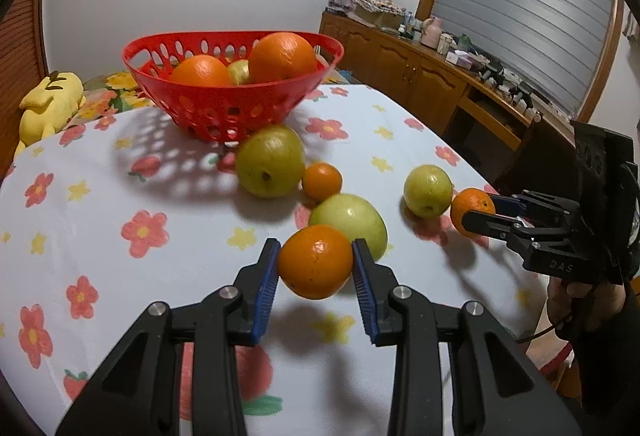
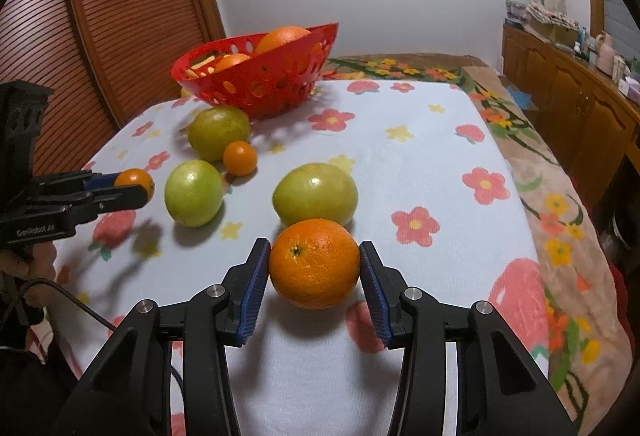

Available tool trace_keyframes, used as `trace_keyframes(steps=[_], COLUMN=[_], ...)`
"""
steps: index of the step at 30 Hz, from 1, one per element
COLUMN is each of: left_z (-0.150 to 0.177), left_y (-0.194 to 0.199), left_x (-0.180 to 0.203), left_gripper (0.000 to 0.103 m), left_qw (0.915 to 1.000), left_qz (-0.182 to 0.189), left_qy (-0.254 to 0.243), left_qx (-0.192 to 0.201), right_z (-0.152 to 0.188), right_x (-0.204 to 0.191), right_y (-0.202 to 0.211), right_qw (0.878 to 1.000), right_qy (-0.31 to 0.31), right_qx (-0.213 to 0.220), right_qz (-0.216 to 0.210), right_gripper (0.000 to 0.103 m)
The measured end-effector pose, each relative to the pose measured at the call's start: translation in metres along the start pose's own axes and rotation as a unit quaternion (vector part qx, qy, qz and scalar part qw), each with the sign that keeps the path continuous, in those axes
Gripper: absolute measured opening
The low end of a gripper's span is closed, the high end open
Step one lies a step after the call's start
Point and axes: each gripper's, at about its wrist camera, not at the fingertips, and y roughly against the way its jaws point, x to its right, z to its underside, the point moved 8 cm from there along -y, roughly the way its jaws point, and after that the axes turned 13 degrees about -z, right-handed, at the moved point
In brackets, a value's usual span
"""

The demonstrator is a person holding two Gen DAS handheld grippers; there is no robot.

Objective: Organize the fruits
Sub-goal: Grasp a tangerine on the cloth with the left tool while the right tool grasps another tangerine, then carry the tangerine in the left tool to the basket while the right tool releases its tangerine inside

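Observation:
My left gripper point(image 1: 316, 248) is shut on a small orange point(image 1: 315, 262), held a little above the flowered cloth with its shadow beneath. The right wrist view shows that gripper point(image 2: 140, 188) at the left edge with this orange point(image 2: 135, 183). My right gripper point(image 2: 314, 248) is shut on a bigger orange point(image 2: 315, 263) low over the cloth; the left wrist view has the pair point(image 1: 478, 208) at the right. Loose on the table lie three green apples point(image 1: 270, 161) point(image 1: 352, 220) point(image 1: 427, 190) and another small orange point(image 1: 322, 181). The red basket point(image 1: 224, 112) behind holds oranges and an apple.
A yellow plush toy point(image 1: 48, 108) lies beyond the table's far left edge. Wooden cabinets point(image 1: 420, 76) with clutter on top line the right wall. A slatted wooden door point(image 2: 100, 16) stands behind the basket point(image 2: 260, 92). A person's hand point(image 1: 580, 296) grips the right handle.

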Motion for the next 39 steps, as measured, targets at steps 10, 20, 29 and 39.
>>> trace_keyframes(steps=[10, 20, 29, 39], left_z=[-0.013, -0.024, -0.034, -0.054], left_y=[0.012, 0.020, 0.024, 0.024], left_x=[-0.014, -0.024, -0.034, -0.043], left_gripper=[0.034, 0.034, 0.034, 0.034], left_qw=[0.9997, 0.9990, 0.9983, 0.9977], left_qz=[-0.009, -0.016, -0.026, -0.032], left_qy=[0.014, 0.021, 0.024, 0.022], left_qx=[0.019, 0.035, 0.046, 0.056], right_z=[-0.016, -0.026, -0.043, -0.072], right_x=[-0.009, -0.015, -0.022, -0.035], right_y=[0.004, 0.004, 0.000, -0.013], right_qw=[1.000, 1.000, 0.999, 0.998], right_qy=[0.016, 0.027, 0.037, 0.058], right_qx=[0.007, 0.009, 0.014, 0.017], right_qz=[-0.001, -0.003, -0.011, -0.025], right_gripper=[0.045, 0.045, 0.045, 0.045])
